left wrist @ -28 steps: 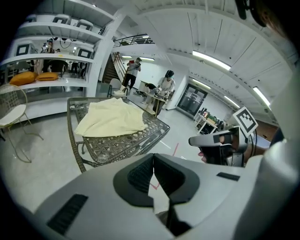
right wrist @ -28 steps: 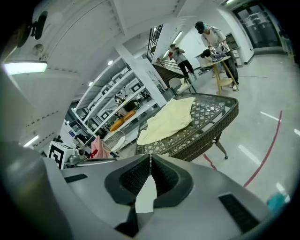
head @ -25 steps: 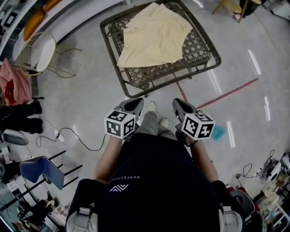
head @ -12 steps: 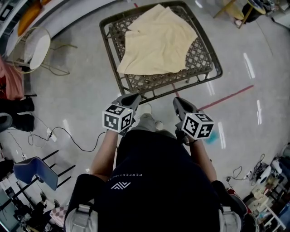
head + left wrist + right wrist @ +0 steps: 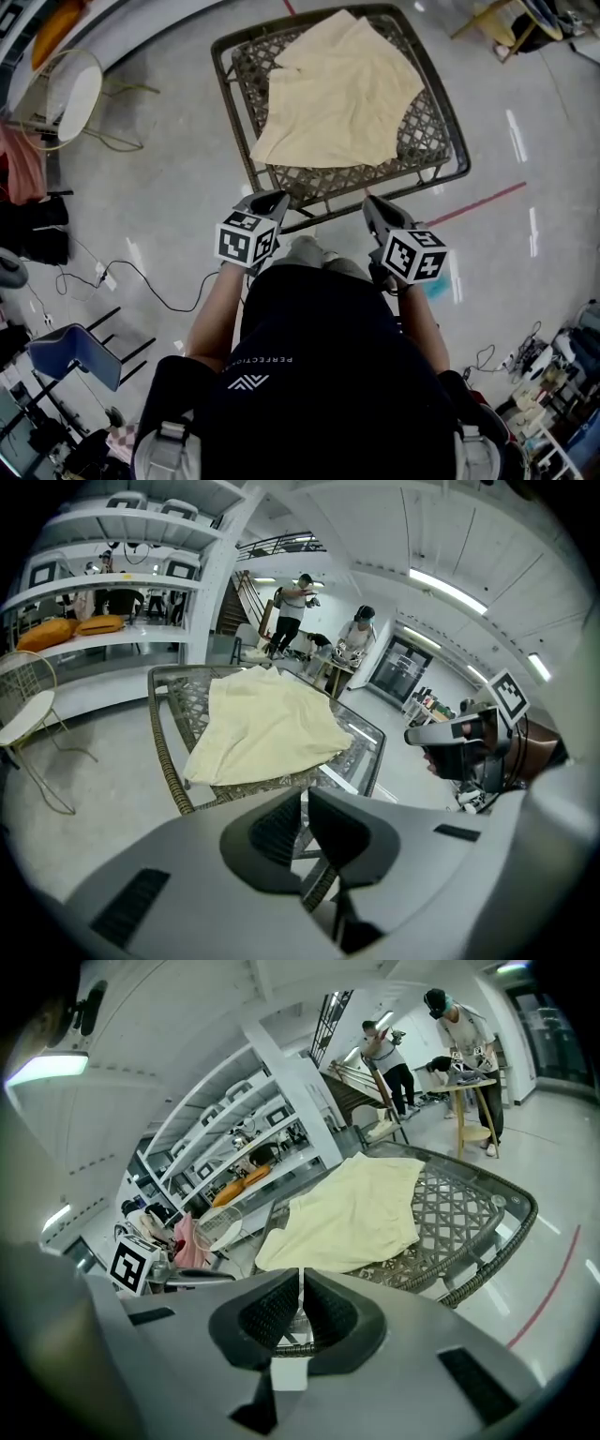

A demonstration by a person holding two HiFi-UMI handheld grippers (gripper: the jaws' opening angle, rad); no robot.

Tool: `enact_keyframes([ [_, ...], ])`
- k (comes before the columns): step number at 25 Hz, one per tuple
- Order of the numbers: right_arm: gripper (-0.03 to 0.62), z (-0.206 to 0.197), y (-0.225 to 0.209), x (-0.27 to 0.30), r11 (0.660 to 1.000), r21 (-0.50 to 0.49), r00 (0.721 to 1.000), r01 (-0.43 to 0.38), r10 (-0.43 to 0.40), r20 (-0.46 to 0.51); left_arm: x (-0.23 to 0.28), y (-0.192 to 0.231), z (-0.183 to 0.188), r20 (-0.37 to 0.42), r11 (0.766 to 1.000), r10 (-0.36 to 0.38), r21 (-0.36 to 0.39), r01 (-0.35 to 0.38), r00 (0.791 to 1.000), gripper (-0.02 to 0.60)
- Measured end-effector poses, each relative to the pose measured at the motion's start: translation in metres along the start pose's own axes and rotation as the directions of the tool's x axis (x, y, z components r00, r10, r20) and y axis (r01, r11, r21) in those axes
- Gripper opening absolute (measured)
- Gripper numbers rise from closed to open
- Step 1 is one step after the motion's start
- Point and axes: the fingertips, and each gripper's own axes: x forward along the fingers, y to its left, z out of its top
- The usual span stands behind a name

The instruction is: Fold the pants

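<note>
Cream-yellow pants [image 5: 337, 94] lie spread flat on a low wicker table [image 5: 450, 141] with a glass top. The same pants [image 5: 267, 728] show ahead in the left gripper view, and the pants [image 5: 352, 1213] in the right gripper view too. My left gripper [image 5: 277, 199] hovers just short of the table's near edge, shut and empty. My right gripper [image 5: 369, 202] is level with it at the same edge, also shut with nothing between its jaws. Neither gripper touches the pants.
A round white wire chair [image 5: 56, 98] stands at the left, a blue chair [image 5: 66, 352] at lower left. A cable [image 5: 141, 277] trails across the floor. Red tape [image 5: 473, 199] runs right of the table. People [image 5: 291, 607] work at the far end of the room.
Both grippers have moved forward to the near edge of the table, and the table with the pants sits closer in the head view. Both have stayed shut.
</note>
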Motion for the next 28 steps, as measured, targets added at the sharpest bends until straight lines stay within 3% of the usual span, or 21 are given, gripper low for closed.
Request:
enact_keyframes([
  [4, 0.040, 0.004, -0.009, 0.013, 0.999, 0.000, 0.999, 0.038, -0.038, 0.000, 0.009, 0.018, 0.005, -0.016, 1.000, -0.007, 0.028, 0.007, 1.000, 0.015],
  [7, 0.040, 0.003, -0.018, 0.014, 0.998, 0.013, 0.998, 0.066, -0.065, -0.022, 0.019, 0.023, 0.009, -0.052, 0.998, -0.008, 0.066, 0.012, 0.999, 0.083],
  [13, 0.040, 0.006, -0.046, 0.024, 0.995, -0.006, 0.991, 0.097, -0.097, -0.086, 0.043, 0.027, 0.017, -0.073, 0.998, -0.003, 0.068, 0.008, 0.997, 0.104],
  [17, 0.040, 0.006, -0.053, 0.045, 0.998, -0.069, 0.981, 0.008, -0.021, -0.191, 0.051, 0.038, 0.017, -0.086, 0.998, 0.039, 0.046, -0.035, 0.996, 0.112],
  [26, 0.043, 0.015, -0.083, 0.071, 0.967, -0.249, 0.958, -0.050, -0.025, -0.287, 0.073, 0.057, 0.014, -0.213, 0.995, 0.071, 0.087, -0.054, 0.974, 0.147],
  [28, 0.099, 0.017, -0.087, 0.078, 0.956, -0.284, 0.952, -0.074, -0.017, -0.305, 0.078, 0.059, 0.016, -0.231, 0.996, 0.066, 0.079, -0.048, 0.971, 0.164],
])
